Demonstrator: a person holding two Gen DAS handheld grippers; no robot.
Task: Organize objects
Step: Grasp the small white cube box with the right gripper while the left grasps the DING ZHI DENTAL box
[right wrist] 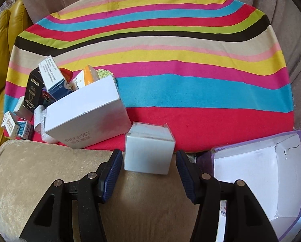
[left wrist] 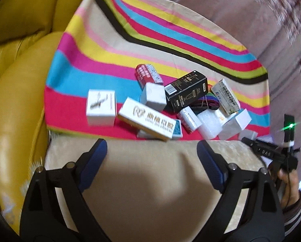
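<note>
Small boxes [left wrist: 162, 104] lie heaped at the centre of the left wrist frame, on a striped cloth [left wrist: 102, 64]. The left gripper [left wrist: 152, 153] stands wide apart with nothing between its pads. In the right wrist view, a white cube box [right wrist: 148, 153] sits lower centre between the right gripper [right wrist: 148, 163] pads, both clear of it. A purple-edged open box [right wrist: 271, 173] lies lower right.

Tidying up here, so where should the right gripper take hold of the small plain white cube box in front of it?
Grip the small white cube box across its two flat side faces, coming straight from the near edge: the right gripper already straddles it, its pads apart from the faces.
</note>
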